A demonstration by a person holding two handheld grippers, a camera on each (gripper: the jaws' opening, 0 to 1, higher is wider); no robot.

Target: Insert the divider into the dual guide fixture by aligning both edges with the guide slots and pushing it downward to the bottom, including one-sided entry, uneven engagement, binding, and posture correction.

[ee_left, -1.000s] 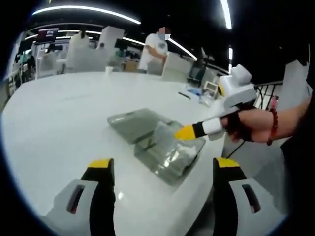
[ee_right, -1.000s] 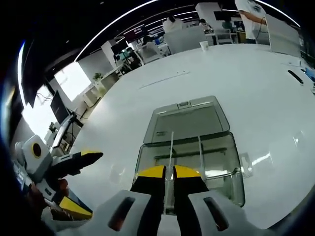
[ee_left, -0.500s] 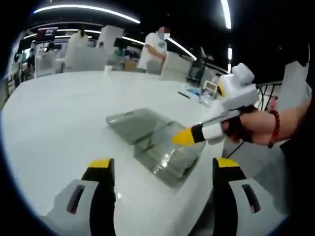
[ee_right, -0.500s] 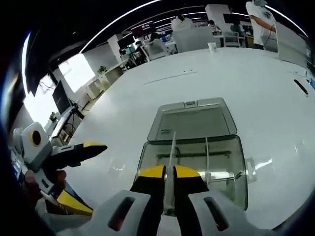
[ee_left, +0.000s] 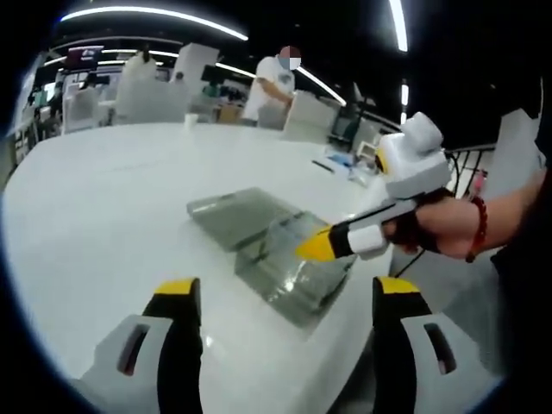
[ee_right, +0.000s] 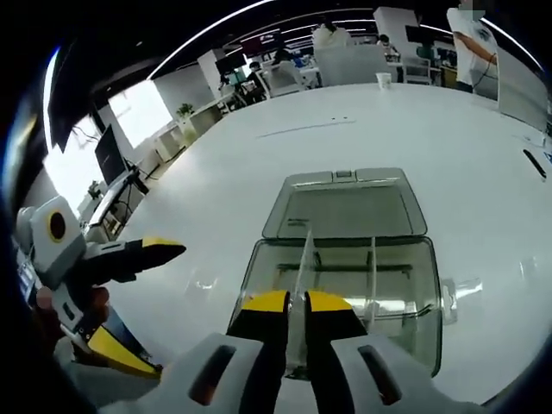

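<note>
While the right gripper [ee_right: 296, 304] is pinched tight on the clear divider [ee_right: 303, 259], poised over the open box-like fixture [ee_right: 345, 285] on the white table [ee_right: 216, 190], best to keep it dead upright, line up both edges with the slots, then push down evenly; back off if one side binds. Left gripper [ee_left: 280, 297] hanging spread wide, holding nothing, near the table edge. Count: two grippers, one divider in the pinch, a second clear panel [ee_right: 373, 263] already standing inside, one fixture with its lid [ee_right: 345, 207] flipped flat.

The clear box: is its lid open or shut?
Open. The lid lies flat on the table behind the clear box, leaving its top uncovered.
</note>
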